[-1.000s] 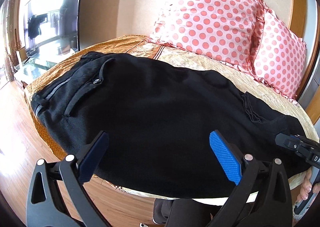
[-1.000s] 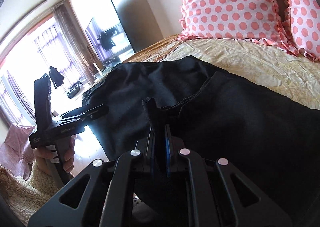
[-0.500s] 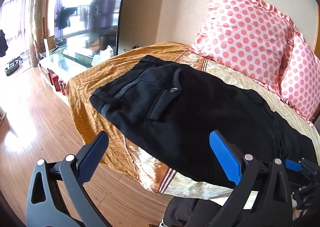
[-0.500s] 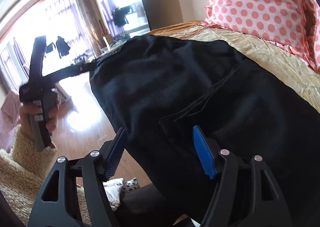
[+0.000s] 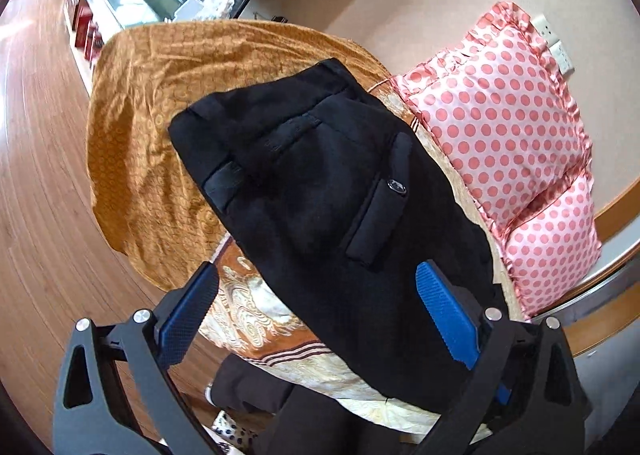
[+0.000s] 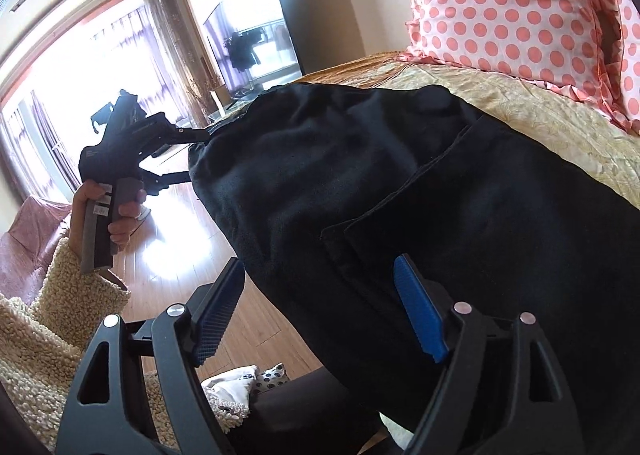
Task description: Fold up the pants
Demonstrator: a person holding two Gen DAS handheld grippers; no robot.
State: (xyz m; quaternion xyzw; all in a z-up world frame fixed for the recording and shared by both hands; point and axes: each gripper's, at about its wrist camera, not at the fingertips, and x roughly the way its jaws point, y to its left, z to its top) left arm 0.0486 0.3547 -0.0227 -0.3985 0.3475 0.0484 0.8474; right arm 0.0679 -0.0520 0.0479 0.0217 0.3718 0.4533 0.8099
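Black pants [image 5: 320, 191] lie flat across the bed, waistband and a buttoned back pocket [image 5: 380, 207] toward the far left. My left gripper [image 5: 316, 307] is open and empty, hovering over the near edge of the pants near the waist end. In the right wrist view the pants [image 6: 440, 191] fill the bed, with a folded hem edge near my right gripper [image 6: 320, 307], which is open and empty over the near edge. The left gripper's fingers [image 6: 176, 133] show there by the waistband, held in a hand.
Two pink polka-dot pillows [image 5: 504, 123] lean on the headboard behind the pants. An orange-gold bedspread [image 5: 152, 95] hangs over the bed's end. Wooden floor [image 5: 36, 175] lies to the left, with a TV [image 6: 256, 43] and low cabinet beyond.
My right gripper opened and let go of the pants' hem. My left gripper swung left toward the waist end and tilted, still open.
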